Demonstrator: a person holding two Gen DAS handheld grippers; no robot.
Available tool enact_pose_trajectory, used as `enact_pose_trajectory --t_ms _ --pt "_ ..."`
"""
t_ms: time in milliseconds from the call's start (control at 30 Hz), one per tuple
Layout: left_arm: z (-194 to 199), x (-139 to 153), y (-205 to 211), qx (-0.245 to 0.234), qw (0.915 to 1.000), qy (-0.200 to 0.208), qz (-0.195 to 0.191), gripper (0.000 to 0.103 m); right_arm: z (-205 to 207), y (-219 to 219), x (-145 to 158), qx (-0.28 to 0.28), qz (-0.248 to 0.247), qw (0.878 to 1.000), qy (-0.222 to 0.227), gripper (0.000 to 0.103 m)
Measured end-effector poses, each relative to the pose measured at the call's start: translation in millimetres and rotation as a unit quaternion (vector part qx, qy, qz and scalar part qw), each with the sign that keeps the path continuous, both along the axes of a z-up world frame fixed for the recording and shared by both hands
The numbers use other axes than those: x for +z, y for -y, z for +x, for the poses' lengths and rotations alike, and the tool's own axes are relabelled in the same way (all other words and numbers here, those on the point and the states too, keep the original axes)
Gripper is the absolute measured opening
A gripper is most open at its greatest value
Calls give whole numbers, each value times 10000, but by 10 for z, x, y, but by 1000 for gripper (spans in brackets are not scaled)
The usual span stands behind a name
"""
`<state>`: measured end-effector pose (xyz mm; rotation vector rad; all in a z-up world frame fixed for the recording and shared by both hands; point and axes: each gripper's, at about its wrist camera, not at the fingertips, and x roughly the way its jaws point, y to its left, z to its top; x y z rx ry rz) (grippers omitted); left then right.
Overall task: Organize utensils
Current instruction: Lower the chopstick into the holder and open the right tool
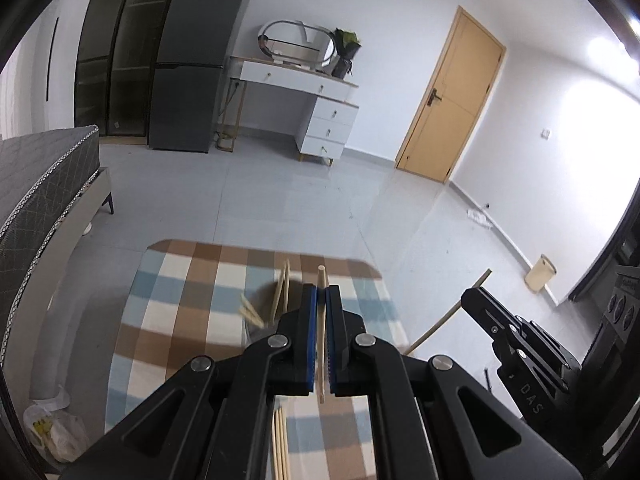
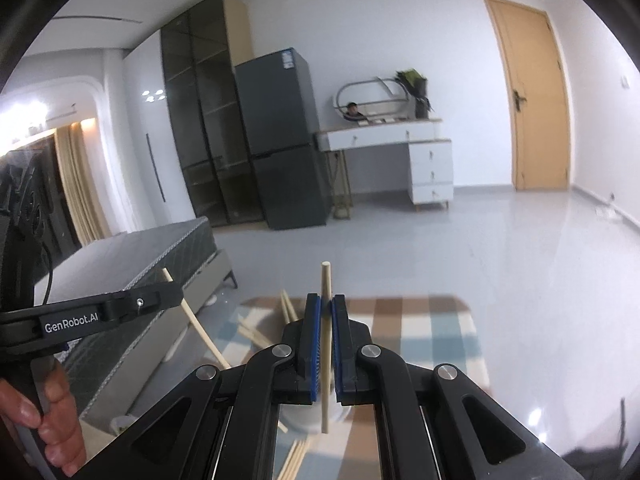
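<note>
My left gripper [image 1: 321,286] is shut on a pale wooden chopstick [image 1: 321,276] that stands upright between its blue pads. My right gripper [image 2: 326,297] is shut on a second chopstick [image 2: 325,280], also upright. Both grippers hang above a table with a brown, blue and white checked cloth [image 1: 188,280]. The right gripper [image 1: 471,297] shows in the left wrist view with its chopstick [image 1: 444,320] slanting down. A hand [image 2: 54,412] holds the left gripper [image 2: 176,293], whose chopstick [image 2: 200,330] slants down. Several more chopsticks [image 1: 285,285] jut from a blurred dark spot, and others [image 1: 280,440] lie loose below.
A white round container [image 2: 298,416] sits under the right gripper. A grey bed [image 1: 44,184] stands left of the table, with a plastic bag [image 1: 52,428] on the floor beside it. Beyond the tiled floor are a fridge [image 1: 192,60], a white dresser [image 1: 316,96] and a door [image 1: 452,96].
</note>
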<state>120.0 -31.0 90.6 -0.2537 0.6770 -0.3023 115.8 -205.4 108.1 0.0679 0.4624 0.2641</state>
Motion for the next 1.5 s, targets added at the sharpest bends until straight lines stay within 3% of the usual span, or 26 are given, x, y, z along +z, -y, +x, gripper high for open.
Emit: enact_pose_trajectory --t_ms 300,500,733,1167,1400,1500 --pt "421 157 -244 298 9992 231 -148 0 609 -301 240 300 -132 9992 221 5" --pt "602 133 -340 432 9985 312 -113 0 855 -515 144 495 -284 9982 183 5" --pt "722 -78 -387 439 9989 137 -25 0 1072 -550 -70 590 -311 9978 2 5" --pt "788 -300 -387 297 9991 -268 -143 0 1132 -812 -421 1052 -1087 9883 -171 5" --pt "840 -428 -388 -7 9963 -827 -231 2 1075 -693 -614 1087 -784 9897 -497 9" --pt "735 -388 -393 165 9973 -708 -58 10 993 -628 -672 1026 -687 9905 -611 16"
